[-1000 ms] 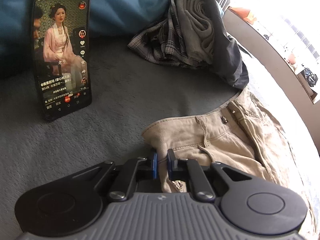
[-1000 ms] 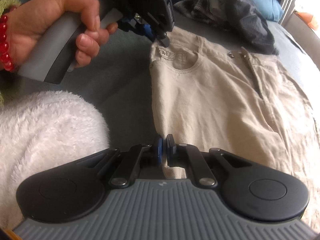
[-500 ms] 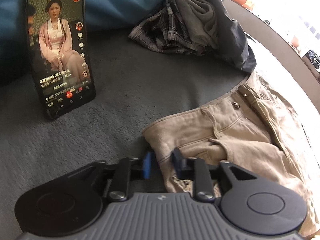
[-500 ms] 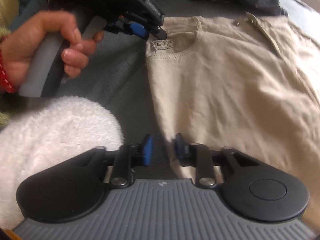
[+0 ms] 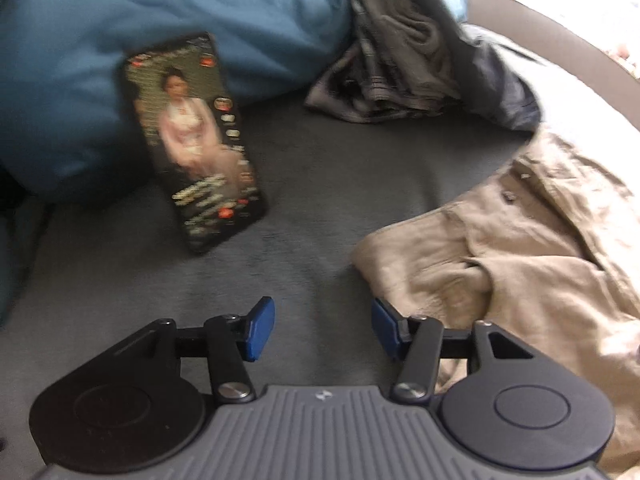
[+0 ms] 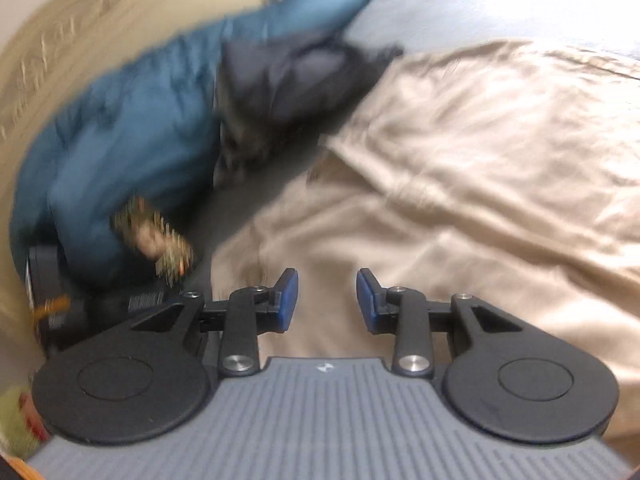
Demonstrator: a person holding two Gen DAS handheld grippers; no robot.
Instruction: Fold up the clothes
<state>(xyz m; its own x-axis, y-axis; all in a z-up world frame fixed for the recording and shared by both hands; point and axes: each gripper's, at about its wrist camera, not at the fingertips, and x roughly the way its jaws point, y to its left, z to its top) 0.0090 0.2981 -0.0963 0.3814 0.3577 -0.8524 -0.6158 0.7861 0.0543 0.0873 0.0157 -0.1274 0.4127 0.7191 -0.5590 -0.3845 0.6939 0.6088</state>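
Observation:
Beige trousers (image 5: 532, 264) lie spread on the grey blanket (image 5: 320, 184), waistband corner toward me in the left wrist view. My left gripper (image 5: 323, 326) hovers just left of that corner, its jaws opening, with only blanket between the blue pads. The right wrist view is blurred by motion. It shows the same trousers (image 6: 460, 168) filling the right half. My right gripper (image 6: 327, 300) is open above the beige cloth, and nothing is pinched between its pads.
A phone (image 5: 196, 140) playing a video leans on a blue pillow (image 5: 120, 32). A heap of grey and checked clothes (image 5: 404, 64) lies beyond the trousers, also in the right wrist view (image 6: 288, 80). The bed's edge (image 5: 560, 60) curves at the right.
Both grippers let go of the trousers and opened. The left one drew back off the waistband corner. The right one swung and rolled sharply, and the hand and white fleece left its view.

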